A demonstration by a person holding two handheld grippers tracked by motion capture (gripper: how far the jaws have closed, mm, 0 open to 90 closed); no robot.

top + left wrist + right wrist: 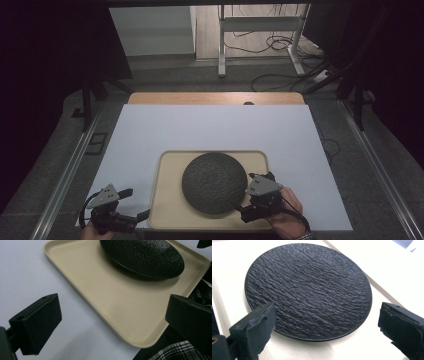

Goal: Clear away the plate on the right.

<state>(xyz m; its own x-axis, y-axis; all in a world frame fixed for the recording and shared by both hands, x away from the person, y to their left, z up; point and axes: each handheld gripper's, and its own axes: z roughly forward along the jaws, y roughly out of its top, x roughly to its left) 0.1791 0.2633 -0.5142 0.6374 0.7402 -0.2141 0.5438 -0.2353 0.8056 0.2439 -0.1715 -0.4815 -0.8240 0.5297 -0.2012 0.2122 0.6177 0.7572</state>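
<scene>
Black textured round plate resting on the beige rectangular plastic tray.
Right gripper sits beside its rim, fingers spread, gripping nothing; left gripper waits open-fingered beside the tray's corner on the white worktop.

The black plate is cut off by the top edge in the left gripper view; the tray's near rim leaves the high view's bottom edge.

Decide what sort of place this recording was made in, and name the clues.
Probably a lab or workshop test bench, not a kitchen: a white table set on a grey floor, loose cables trailing near a metal desk frame, and dark curtains screening both sides.
</scene>
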